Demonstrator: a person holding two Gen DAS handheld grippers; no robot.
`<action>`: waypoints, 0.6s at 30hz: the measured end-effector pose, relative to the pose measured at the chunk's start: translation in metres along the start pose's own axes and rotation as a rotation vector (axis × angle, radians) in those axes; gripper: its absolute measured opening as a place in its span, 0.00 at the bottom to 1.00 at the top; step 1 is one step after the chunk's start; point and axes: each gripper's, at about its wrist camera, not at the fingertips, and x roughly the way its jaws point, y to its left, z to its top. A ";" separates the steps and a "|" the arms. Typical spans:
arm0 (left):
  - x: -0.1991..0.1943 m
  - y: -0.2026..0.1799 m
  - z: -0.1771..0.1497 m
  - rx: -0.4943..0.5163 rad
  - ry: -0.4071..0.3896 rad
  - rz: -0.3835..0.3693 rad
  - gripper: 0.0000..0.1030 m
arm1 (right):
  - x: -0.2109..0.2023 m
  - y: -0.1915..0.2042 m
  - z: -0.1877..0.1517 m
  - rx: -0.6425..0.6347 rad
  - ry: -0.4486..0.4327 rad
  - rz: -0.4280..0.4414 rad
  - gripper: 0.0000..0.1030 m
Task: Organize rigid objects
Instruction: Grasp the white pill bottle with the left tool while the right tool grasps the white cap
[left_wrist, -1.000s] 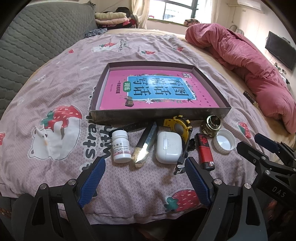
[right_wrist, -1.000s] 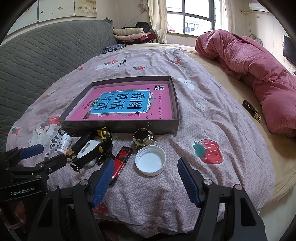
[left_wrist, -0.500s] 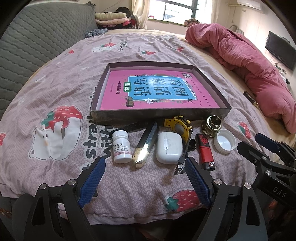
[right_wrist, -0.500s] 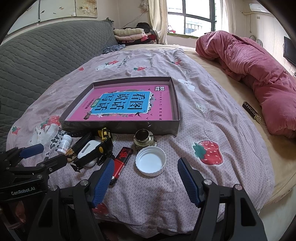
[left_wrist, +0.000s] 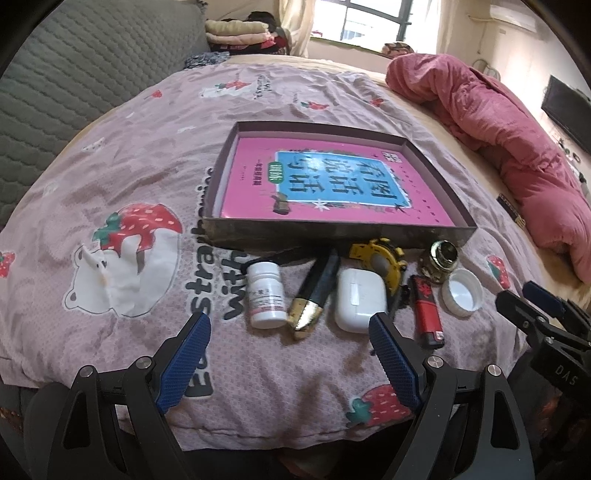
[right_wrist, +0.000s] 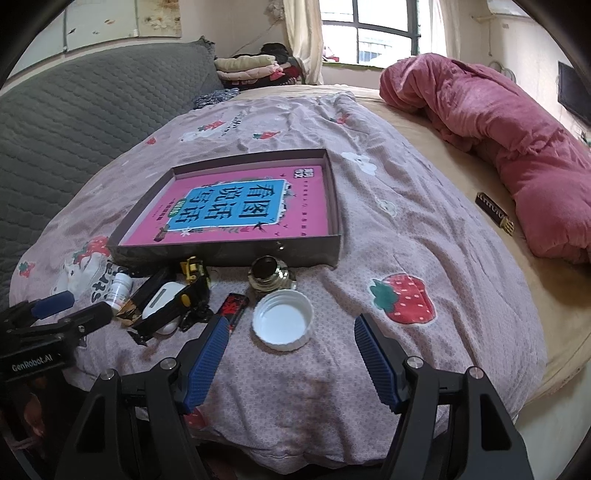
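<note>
Bed covered by a strawberry-print quilt (left_wrist: 122, 177). A grey box tray (left_wrist: 332, 232) sits on it with a pink book (left_wrist: 332, 184) lying flat inside. A rumpled pink duvet (right_wrist: 509, 140) is heaped to the right, well apart from the tray.

A row of small items lies just in front of the tray's near wall: white pill bottle (left_wrist: 266, 295), dark gold-tipped sheath (left_wrist: 316, 295), white earbud case (left_wrist: 360, 299), yellow tape measure (left_wrist: 376, 256) touching the case's far end, red lighter (left_wrist: 426, 310), brass jar (left_wrist: 441, 260), white cap (left_wrist: 461, 291).

My left gripper (left_wrist: 288, 341) hangs open and empty, bottle, sheath and case just beyond its tips. My right gripper (right_wrist: 290, 345) is also spread wide, empty, with the cap between and just ahead of its blue fingers (right_wrist: 205, 362); the lighter lies beside the left one.
</note>
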 end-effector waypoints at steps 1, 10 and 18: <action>0.001 0.002 0.000 -0.005 0.000 0.004 0.85 | 0.001 -0.002 0.000 0.005 0.003 -0.001 0.68; 0.010 0.025 0.005 -0.066 0.017 0.031 0.85 | 0.005 -0.002 0.000 0.001 0.012 0.002 0.68; 0.023 0.034 0.008 -0.101 0.040 0.048 0.85 | 0.011 0.003 -0.002 -0.018 0.029 -0.002 0.68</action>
